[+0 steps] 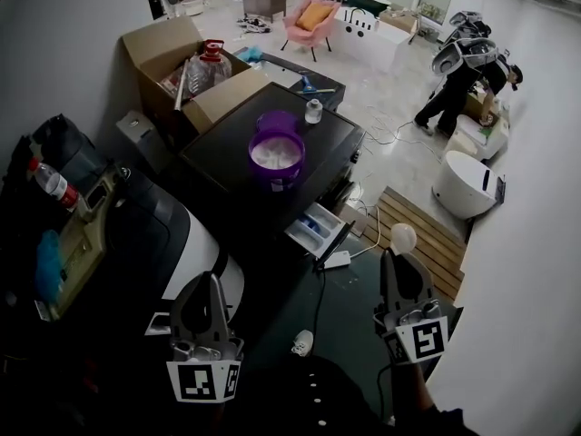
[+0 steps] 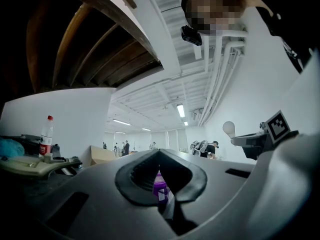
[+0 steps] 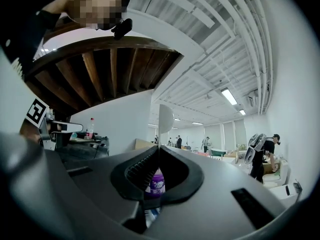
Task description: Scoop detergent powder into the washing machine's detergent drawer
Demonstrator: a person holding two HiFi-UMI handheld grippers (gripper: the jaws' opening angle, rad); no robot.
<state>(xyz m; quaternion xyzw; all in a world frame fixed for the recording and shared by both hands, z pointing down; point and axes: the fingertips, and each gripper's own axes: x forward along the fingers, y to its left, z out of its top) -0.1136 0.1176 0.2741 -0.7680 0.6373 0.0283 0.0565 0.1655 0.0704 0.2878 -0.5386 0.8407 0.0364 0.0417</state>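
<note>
A purple tub of white detergent powder [image 1: 277, 153] stands on the dark top of the washing machine [image 1: 218, 148]. The machine's detergent drawer [image 1: 313, 227] is pulled open at its front right. My right gripper [image 1: 397, 258] hangs low on the right, well short of the machine, shut on the handle of a white spoon [image 1: 403, 237] whose bowl points up. In the right gripper view the spoon [image 3: 165, 118] rises from the shut gripper [image 3: 158, 149], with the tub [image 3: 155, 184] beyond. My left gripper [image 1: 211, 282] is shut and empty [image 2: 159, 153].
An open cardboard box [image 1: 163, 48] holds a water jug [image 1: 207, 65] behind the machine. A small white bottle [image 1: 314, 110] stands on the machine's top. A wooden pallet [image 1: 427, 239] and a white appliance [image 1: 467, 184] lie right, near a bent-over person [image 1: 454, 89]. A cable plug [image 1: 302, 341] lies on the floor.
</note>
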